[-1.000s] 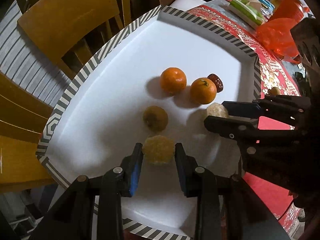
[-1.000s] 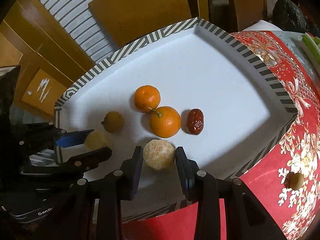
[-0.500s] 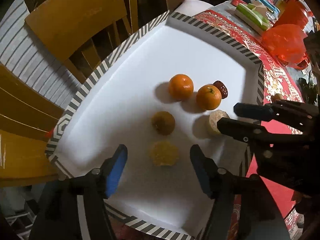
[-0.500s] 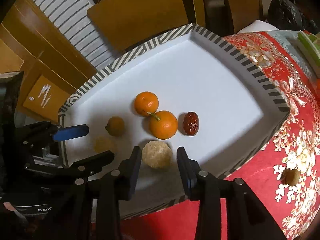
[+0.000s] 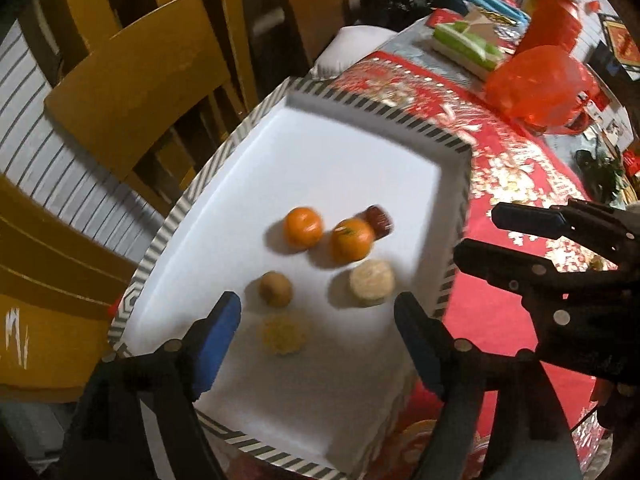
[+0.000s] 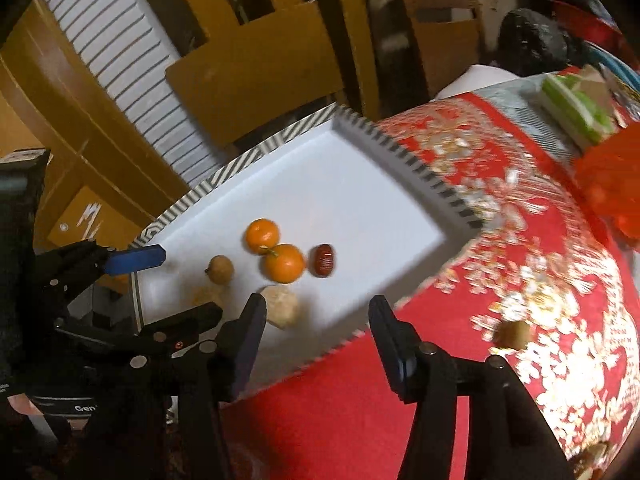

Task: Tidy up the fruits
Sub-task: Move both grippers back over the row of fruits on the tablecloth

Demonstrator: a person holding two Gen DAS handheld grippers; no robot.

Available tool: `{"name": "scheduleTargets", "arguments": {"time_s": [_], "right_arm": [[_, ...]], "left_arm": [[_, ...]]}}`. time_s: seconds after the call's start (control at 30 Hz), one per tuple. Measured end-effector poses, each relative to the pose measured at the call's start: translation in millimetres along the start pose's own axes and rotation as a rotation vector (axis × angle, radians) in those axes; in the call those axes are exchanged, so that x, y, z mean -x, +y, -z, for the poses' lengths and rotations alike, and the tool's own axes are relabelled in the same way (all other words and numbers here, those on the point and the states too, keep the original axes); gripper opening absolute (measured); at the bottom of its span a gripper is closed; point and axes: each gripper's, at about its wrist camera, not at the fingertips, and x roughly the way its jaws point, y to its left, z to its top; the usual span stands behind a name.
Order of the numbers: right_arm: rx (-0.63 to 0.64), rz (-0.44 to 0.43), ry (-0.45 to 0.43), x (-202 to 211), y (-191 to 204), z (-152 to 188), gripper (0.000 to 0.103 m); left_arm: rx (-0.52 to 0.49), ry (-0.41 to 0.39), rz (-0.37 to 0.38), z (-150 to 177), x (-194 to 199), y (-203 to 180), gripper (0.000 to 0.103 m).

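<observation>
Both grippers have let go and pulled back from the tray [image 5: 192, 200]: left gripper [image 5: 318, 334] and right gripper [image 6: 316, 334] gape wide now, with every fruit [image 5: 285, 334] left lying on it.

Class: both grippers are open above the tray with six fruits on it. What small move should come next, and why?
Probably swing the right gripper toward the small fruit lying loose on the red tablecloth. It alone sits outside the tray, on the right gripper's side, and both grippers hold nothing.

We see a white tray [image 5: 336, 152] with a black-and-white striped rim. Two orange tangerines [image 5: 303, 227] lie beside a dark red date [image 6: 323, 260]. The tablecloth [image 6: 520, 240] is red with gold flowers.
</observation>
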Motion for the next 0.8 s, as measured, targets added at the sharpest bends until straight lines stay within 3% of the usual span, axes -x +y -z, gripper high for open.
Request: {"name": "scheduleTargets", "arguments": {"time_s": [0.43,0.8], "right_arm": [[-0.199,0.121,-0.06,64.0,-78.3,60.8,0.067],[-0.368,0.197,-0.077,102.8,-136.1,124.9,0.069]], "left_arm": [[-0.148,-0.018,0.093,-21.1,6.8,-79.5,0.083],[-0.238,0.006,0.162,-37.1,-11.2,-148.2,0.084]]}}
